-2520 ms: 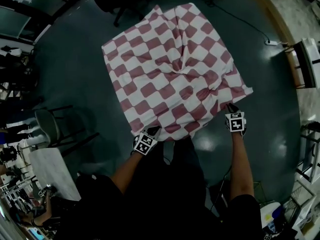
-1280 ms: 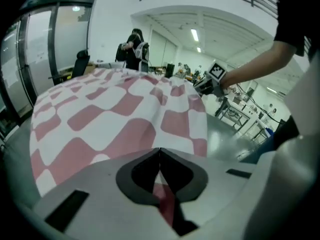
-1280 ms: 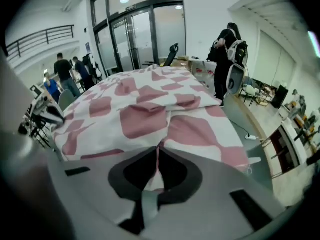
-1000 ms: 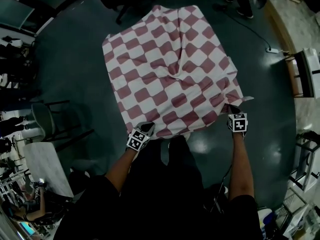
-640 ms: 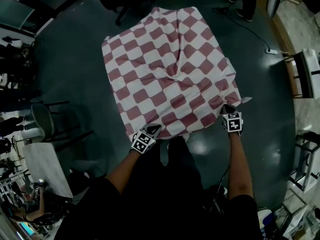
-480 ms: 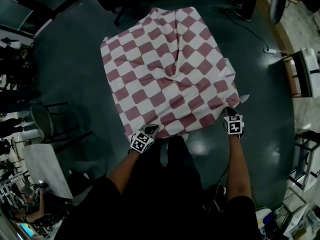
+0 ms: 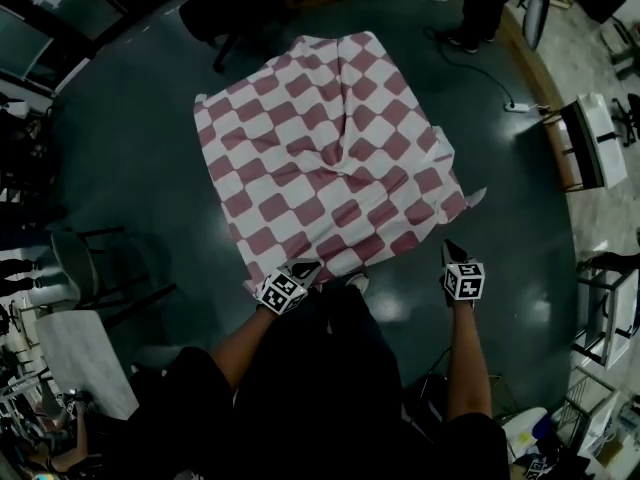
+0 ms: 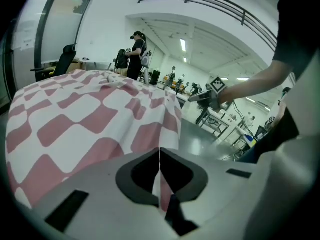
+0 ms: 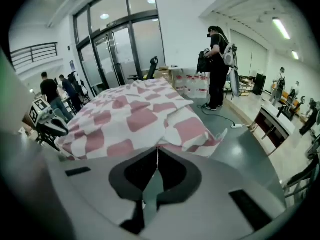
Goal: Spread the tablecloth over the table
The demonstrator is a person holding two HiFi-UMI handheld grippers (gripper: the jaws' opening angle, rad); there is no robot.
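The jaws of the left gripper (image 8: pixel 159 154) pinch the tablecloth (image 7: pixel 320 148) hem; those of the right gripper (image 9: pixel 157 151) are closed just beside it.

The head view looks steeply down from above the person onto the tablecloth (image 7: pixel 330 148), upper middle. Each gripper view rides low, facing across that cloth: the left one shows the right gripper (image 8: pixel 197 98) centre right, the right one the left gripper (image 9: pixel 59 128) at left.
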